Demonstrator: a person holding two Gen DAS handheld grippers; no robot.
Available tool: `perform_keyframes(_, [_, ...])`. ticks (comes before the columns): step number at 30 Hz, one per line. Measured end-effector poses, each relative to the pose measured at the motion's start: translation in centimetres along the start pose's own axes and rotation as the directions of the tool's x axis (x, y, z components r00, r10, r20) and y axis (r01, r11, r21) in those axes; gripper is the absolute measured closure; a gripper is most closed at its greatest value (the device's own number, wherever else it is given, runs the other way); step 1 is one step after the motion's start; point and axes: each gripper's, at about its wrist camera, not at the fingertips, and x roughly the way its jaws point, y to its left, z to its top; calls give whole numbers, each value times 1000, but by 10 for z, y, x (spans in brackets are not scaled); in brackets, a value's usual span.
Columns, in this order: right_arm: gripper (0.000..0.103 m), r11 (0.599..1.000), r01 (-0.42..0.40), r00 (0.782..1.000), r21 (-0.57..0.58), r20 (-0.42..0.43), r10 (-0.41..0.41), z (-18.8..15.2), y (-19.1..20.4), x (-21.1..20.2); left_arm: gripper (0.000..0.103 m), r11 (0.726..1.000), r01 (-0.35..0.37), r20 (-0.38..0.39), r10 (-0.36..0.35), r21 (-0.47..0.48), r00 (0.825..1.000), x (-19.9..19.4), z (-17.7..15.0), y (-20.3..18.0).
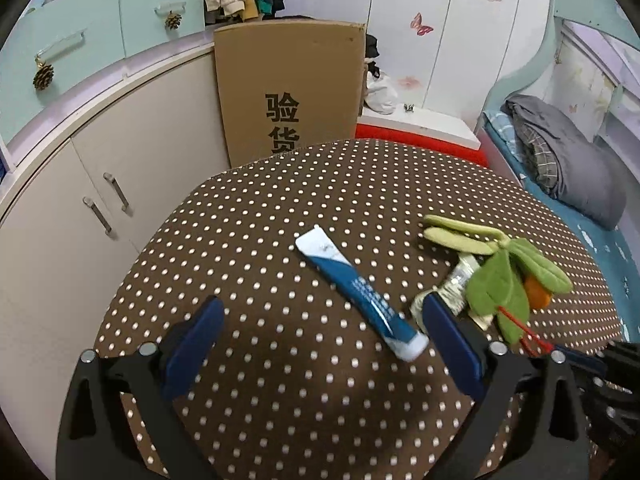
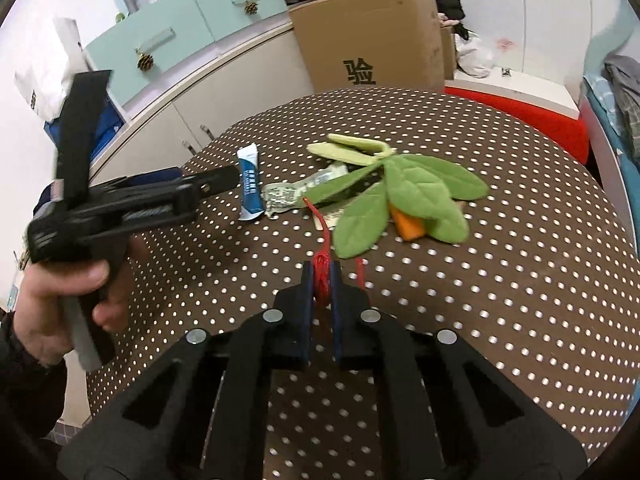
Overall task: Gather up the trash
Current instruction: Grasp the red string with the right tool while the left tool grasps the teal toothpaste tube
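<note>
- My right claw [image 2: 322, 288] clamped on red cord [image 2: 325, 240] of plush leaf toy [image 2: 404, 196], which lies just ahead.
- My left claw [image 1: 320, 320] apart; blue tube [image 1: 360, 292] between its fingers, untouched.
- Crumpled wrapper [image 2: 292, 192] on dotted surface [image 2: 520, 300] under the toy's leaves.

Both wrist fisheyes look steeply down, close over the brown white-dotted tabletop [image 1: 280, 380], sharing its blue-and-white tube [image 2: 250, 188] and the tall cardboard box [image 1: 288, 80] behind.
</note>
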Motion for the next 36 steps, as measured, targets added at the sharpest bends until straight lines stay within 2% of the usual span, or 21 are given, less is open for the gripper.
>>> perform_keyframes(1, [95,1000,0,1000,5,4,0,-1,-2,-3,30,1000,5,-13,-5,1,1000,4,1,-1])
perform_keyframes(2, [95,1000,-1,1000,10,8,1,-1,-4,-5,38,1000,10,-34,-10,3,999,9,2,-2])
perform_keyframes(5, [95,1000,-1,1000,19,17,0,-4,-9,-11,54,999,33,-65,-32,8,997,19,1,-4])
perform_keyframes(6, [95,1000,0,1000,23,19,0,-5,-11,-13,57,999,29,-66,-28,17,997,20,0,-6])
perform_keyframes(8, [95,999,-2,1000,36,28,1,-6,-15,-18,81,998,33,-59,-30,51,998,20,-2,-10])
perform_keyframes(10, [95,999,-4,999,50,37,2,-7,-20,-24,91,996,64,-69,-60,55,996,19,-4,-10])
perform_keyframes(18, [95,997,13,997,78,75,-18,-10,-29,-45,94,993,100,-46,-97,63,994,-2,-16,-10])
perform_keyframes(24, [95,995,24,992,97,123,-36,-10,-40,-71,94,991,117,1,-118,60,993,-33,-16,-10])
perform_keyframes(36, [95,990,16,962,142,266,-54,-8,-67,-144,94,971,191,107,-207,140,972,-97,2,-49])
